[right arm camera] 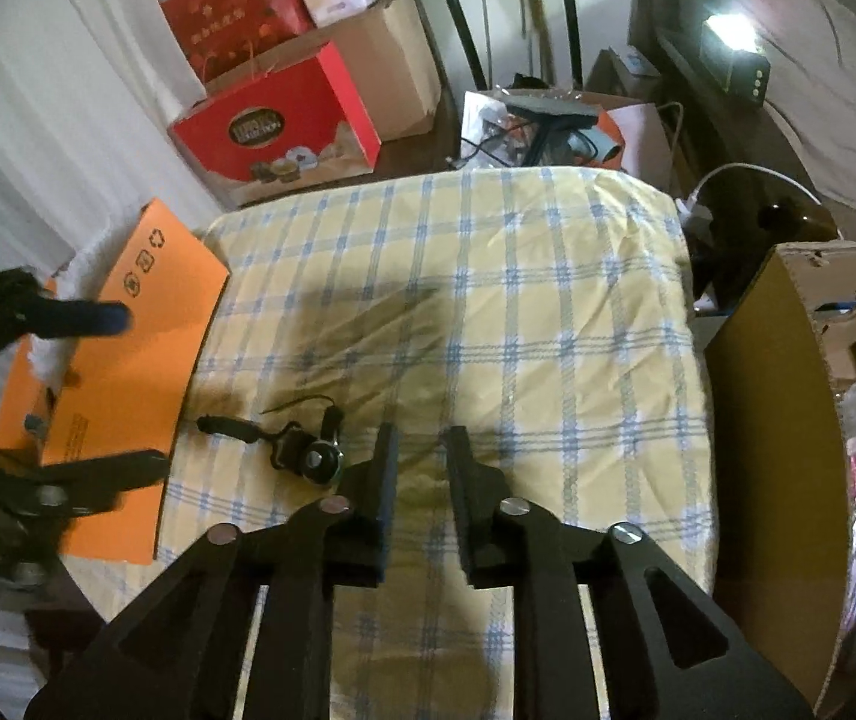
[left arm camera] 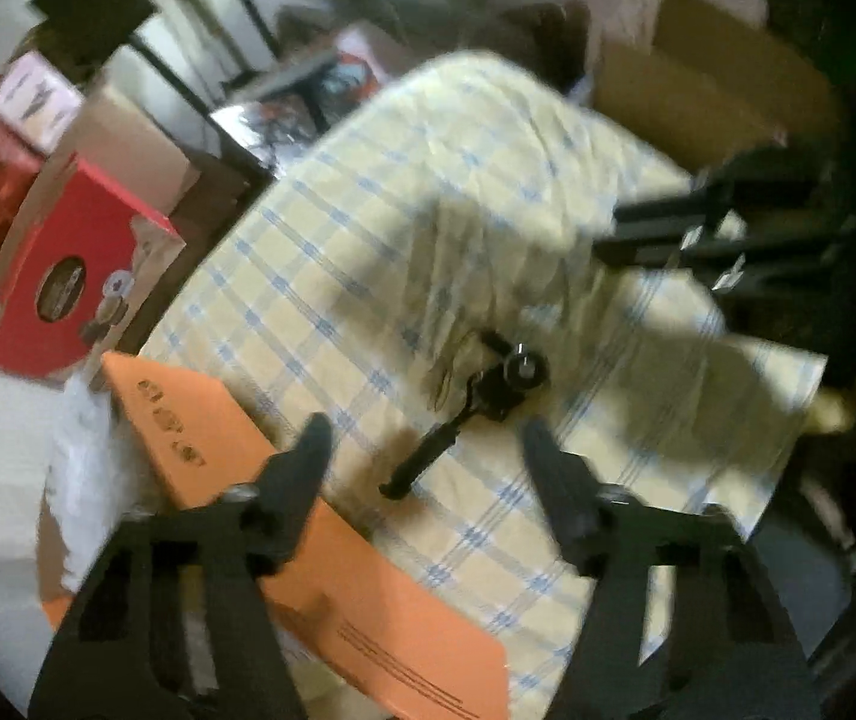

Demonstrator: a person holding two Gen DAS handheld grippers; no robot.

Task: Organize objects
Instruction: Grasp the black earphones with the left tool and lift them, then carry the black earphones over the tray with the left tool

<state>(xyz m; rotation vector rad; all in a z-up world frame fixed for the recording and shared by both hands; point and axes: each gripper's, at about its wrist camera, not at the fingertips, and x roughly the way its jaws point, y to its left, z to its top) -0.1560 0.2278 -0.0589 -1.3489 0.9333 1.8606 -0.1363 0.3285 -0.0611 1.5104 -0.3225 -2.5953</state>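
Black and knobbly, the small gadget (right arm camera: 296, 444) with its thin handle lies loose on the checked cloth (right arm camera: 548, 312), just ahead of my left gripper (left arm camera: 428, 444) and between its tips, which stand apart, gripping nothing. From my right gripper (right arm camera: 422, 456) it sits just off the left fingertip; those jaws are narrowly parted and empty too. Beyond my left fingers the orange box (left arm camera: 212, 444) lies at the cloth's edge, probably where the gadget belongs. Red cartons (right arm camera: 278, 132) stand well beyond.
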